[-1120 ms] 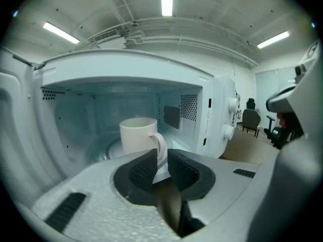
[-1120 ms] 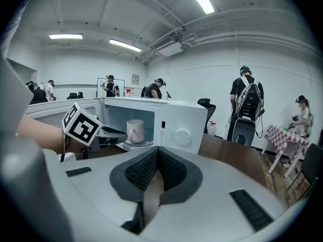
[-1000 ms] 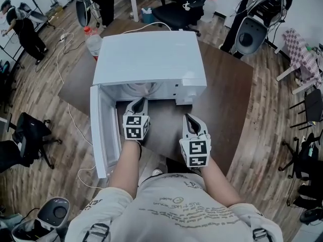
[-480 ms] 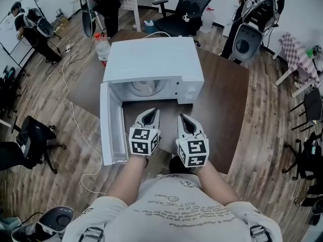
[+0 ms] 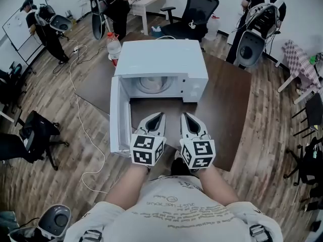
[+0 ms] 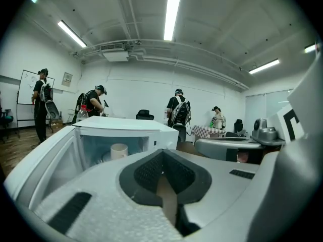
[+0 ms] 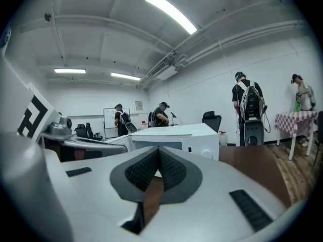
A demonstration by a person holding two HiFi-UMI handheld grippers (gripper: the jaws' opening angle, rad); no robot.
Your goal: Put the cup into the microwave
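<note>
Both tools have drawn back since the earlier frame. The left tool (image 5: 157, 117), then at the mouth of the microwave (image 5: 159, 59), now lies alongside the right tool (image 5: 187, 119) over the near edge of the bench (image 5: 228, 101), close to the person's body.

Tool state: each gripper view shows its jaws together at the tips with nothing between them, so both are empty.

Task item: the cup (image 6: 119, 150) stands upright inside the microwave cavity, apparently on the turntable and set back from the opening. The left gripper view shows it plainly; the head view does not resolve it. The door (image 5: 120, 117) stands fully open, swung out toward the near-left corner of the bench.

Assessment: placement appears complete, and what remains is to finish clearing away, with perhaps a door closure.

Recommendation for that closure:
- Use the left tool, jaws kept together.
- Press its flank on the outer face near the free edge — not the hinge side.
- Swing the door steadily so the microwave does not slide on the bench.
- Hold the right tool clear of the doorway throughout, so that nothing catches as the door seats.
</note>
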